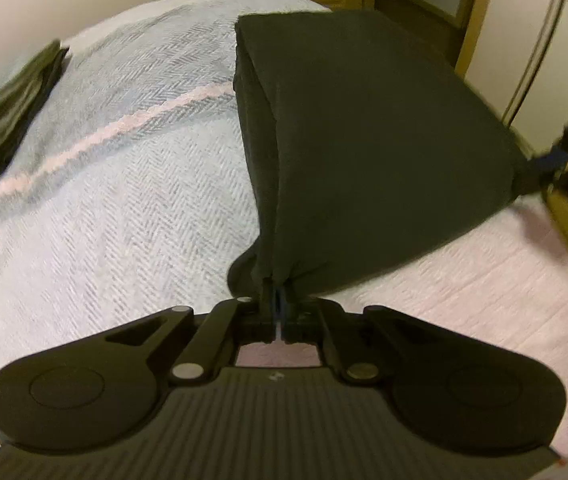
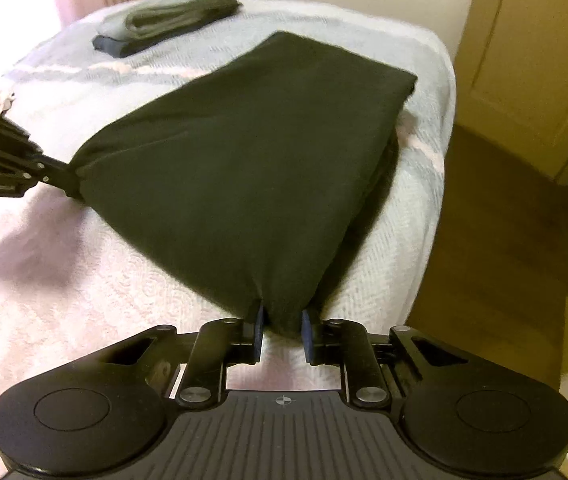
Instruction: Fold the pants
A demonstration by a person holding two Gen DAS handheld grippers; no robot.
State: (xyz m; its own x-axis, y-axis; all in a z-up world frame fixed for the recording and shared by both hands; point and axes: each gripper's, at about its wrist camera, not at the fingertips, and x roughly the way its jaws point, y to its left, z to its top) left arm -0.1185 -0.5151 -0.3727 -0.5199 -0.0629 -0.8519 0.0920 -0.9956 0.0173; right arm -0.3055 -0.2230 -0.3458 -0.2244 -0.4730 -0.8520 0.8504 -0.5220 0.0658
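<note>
**A:** So where are the dark, soft-cloth pants (image 2: 251, 152) sitting right now?

**B:** On the bed's pale herringbone-weave blanket (image 1: 123, 160), already folded over, stretching straight away from both tools. The left hand-held gripper (image 1: 277, 300) is squeezing down tight on the near corner. The right hand-held gripper (image 2: 281, 326) is pinching a thicker bunch at the other near corner, pads not fully together.

**A:** Which hand's closer?

**B:** Neither, I'd say. Both are gripping the same near edge, and the long axis is running ahead of them toward the far fold. So I'm guessing the next move is carrying that edge forward over the far end. There's also a folded grey-green garment stack (image 2: 171, 16) lying well beyond.
</note>
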